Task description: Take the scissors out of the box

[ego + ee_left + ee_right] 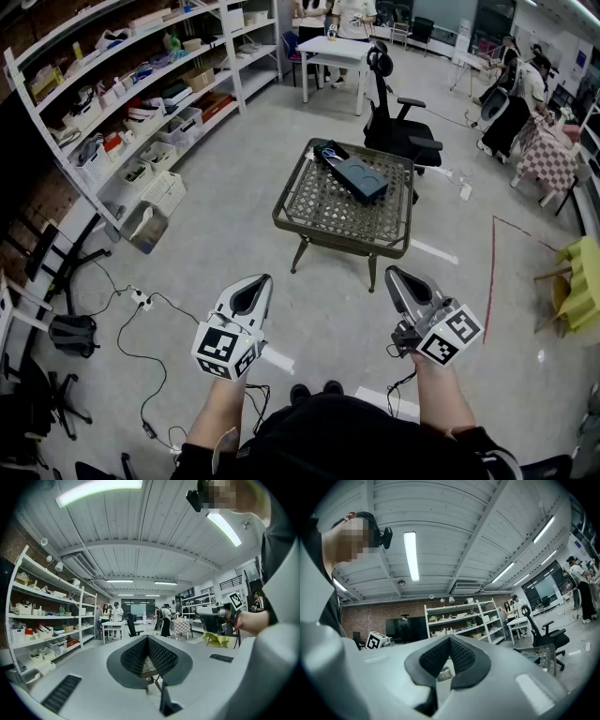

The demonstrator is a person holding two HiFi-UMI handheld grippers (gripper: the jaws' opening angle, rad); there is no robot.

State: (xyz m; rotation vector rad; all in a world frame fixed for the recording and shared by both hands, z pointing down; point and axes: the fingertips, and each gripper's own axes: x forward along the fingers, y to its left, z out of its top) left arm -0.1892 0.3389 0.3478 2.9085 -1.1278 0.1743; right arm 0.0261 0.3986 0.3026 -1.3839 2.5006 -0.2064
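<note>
Left grey two-jaw gripper (254, 287) and right grey two-jaw gripper (397, 277): both pressed together, pinching nothing, touching nothing. One dark blue flat box (360, 179) on one wicker-top metal table (309, 225), well ahead of both. Scissors too small to confirm.

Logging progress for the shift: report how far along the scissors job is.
Nothing looks done: the dark box lies on the wicker table, well ahead of the person. In hand: nothing; the left gripper and right gripper are both shut and empty. Left: approach, get the scissors out of the box. The dark item at its far end may be them; too small to tell.
</note>
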